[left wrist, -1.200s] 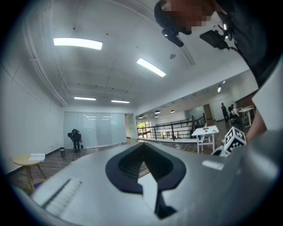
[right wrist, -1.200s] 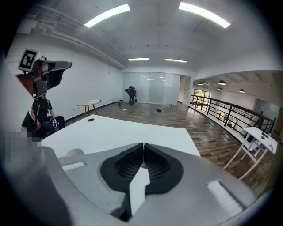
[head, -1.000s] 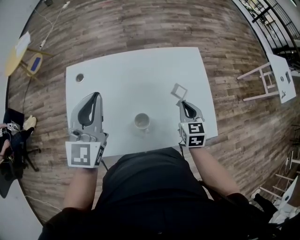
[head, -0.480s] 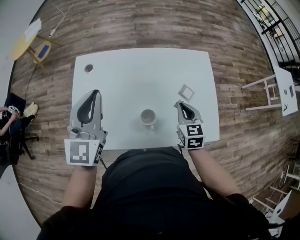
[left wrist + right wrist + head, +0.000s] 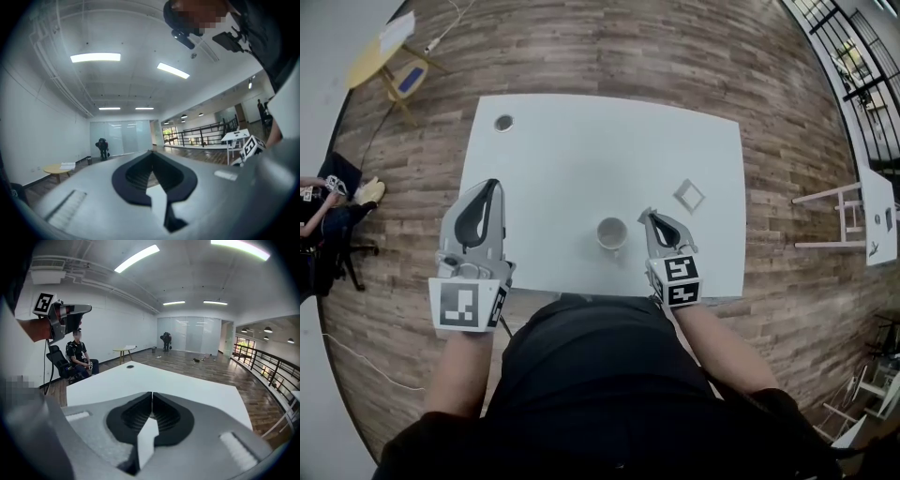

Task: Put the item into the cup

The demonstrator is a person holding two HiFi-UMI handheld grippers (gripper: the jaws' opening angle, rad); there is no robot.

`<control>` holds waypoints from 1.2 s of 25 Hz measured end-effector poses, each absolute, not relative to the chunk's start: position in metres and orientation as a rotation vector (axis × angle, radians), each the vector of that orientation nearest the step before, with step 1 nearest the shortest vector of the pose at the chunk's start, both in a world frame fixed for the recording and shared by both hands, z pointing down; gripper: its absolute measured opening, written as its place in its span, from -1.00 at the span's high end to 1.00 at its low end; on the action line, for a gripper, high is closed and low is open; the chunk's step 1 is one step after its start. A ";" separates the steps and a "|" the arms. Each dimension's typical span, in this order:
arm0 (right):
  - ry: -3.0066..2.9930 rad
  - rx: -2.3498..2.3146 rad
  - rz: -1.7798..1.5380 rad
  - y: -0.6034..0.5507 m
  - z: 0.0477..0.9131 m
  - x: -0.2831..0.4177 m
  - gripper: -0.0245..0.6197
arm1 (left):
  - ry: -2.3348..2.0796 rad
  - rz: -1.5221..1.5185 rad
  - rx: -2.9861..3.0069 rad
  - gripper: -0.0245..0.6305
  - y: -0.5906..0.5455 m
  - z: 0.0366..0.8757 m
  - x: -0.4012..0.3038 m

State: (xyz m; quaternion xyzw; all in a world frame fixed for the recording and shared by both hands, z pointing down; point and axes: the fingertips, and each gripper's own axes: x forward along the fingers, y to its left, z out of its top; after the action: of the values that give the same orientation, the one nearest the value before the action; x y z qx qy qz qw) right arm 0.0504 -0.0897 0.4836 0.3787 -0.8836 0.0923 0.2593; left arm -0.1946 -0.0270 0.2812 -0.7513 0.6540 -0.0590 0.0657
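A white cup [image 5: 611, 232] stands upright near the front edge of the white table [image 5: 581, 150]. The item, a small flat grey square frame [image 5: 688, 196], lies on the table to the cup's right and a little farther back. My right gripper [image 5: 645, 215] is shut and holds nothing; its tip lies just right of the cup, nearer than the item. In the right gripper view its pads [image 5: 152, 401] meet over the bare tabletop. My left gripper [image 5: 494, 184] is shut and empty, raised by the table's front left corner.
A round cable hole [image 5: 503, 123] sits at the table's far left corner [image 5: 130, 366]. Wooden floor surrounds the table. A seated person [image 5: 79, 357] is off to the left, near a small round table [image 5: 389, 56]. A white stand [image 5: 862, 202] is at the right.
The head view has swung, so the table now sits farther right in the picture. My right gripper has moved left, away from the square item and closer to the cup. The left gripper has stayed put.
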 end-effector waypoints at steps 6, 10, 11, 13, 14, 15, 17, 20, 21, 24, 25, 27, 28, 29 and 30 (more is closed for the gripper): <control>-2.428 0.918 0.216 -0.081 0.483 0.028 0.90 | 2.043 -0.169 -2.213 0.92 -0.013 0.283 -0.206; -2.439 0.852 0.198 -0.075 0.484 0.016 0.90 | 2.098 -0.130 -2.191 0.92 -0.008 0.282 -0.213; -2.441 0.836 0.196 -0.074 0.485 0.014 0.90 | 2.116 -0.114 -2.187 0.92 -0.009 0.281 -0.213; -2.444 0.805 0.191 -0.071 0.486 0.010 0.90 | 2.130 -0.112 -2.176 0.92 -0.008 0.280 -0.214; -2.444 0.792 0.190 -0.070 0.487 0.009 0.90 | 2.129 -0.124 -2.169 0.92 -0.006 0.282 -0.215; -2.445 0.779 0.188 -0.068 0.488 0.007 0.90 | 2.132 -0.129 -2.164 0.92 -0.005 0.283 -0.217; -2.447 0.752 0.187 -0.064 0.490 0.004 0.90 | 2.152 -0.123 -2.154 0.92 -0.002 0.284 -0.220; -2.451 0.720 0.185 -0.060 0.492 -0.001 0.90 | 2.174 -0.117 -2.142 0.92 0.001 0.284 -0.223; -2.450 0.713 0.184 -0.059 0.493 -0.002 0.90 | 2.177 -0.118 -2.139 0.92 0.002 0.284 -0.223; -2.446 0.702 0.185 -0.059 0.496 -0.005 0.90 | 2.185 -0.121 -2.135 0.92 0.004 0.286 -0.226; -2.446 0.699 0.188 -0.058 0.497 -0.006 0.90 | 2.190 -0.122 -2.131 0.92 0.005 0.286 -0.227; -2.448 0.694 0.190 -0.057 0.497 -0.008 0.90 | 2.200 -0.123 -2.123 0.92 0.008 0.287 -0.231; -2.451 0.691 0.191 -0.057 0.497 -0.009 0.90 | 2.203 -0.123 -2.120 0.92 0.008 0.287 -0.232; -2.454 0.689 0.193 -0.057 0.497 -0.010 0.90 | 2.206 -0.121 -2.117 0.92 0.008 0.287 -0.233; -2.458 0.688 0.197 -0.056 0.497 -0.010 0.90 | 2.207 -0.120 -2.117 0.92 0.008 0.287 -0.233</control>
State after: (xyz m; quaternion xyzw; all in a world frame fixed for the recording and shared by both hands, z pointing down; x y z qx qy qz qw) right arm -0.0104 -0.0564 0.4973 0.2574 -0.9198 0.0736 0.2868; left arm -0.2333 0.0080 0.2870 -0.6911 0.7206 -0.0392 0.0407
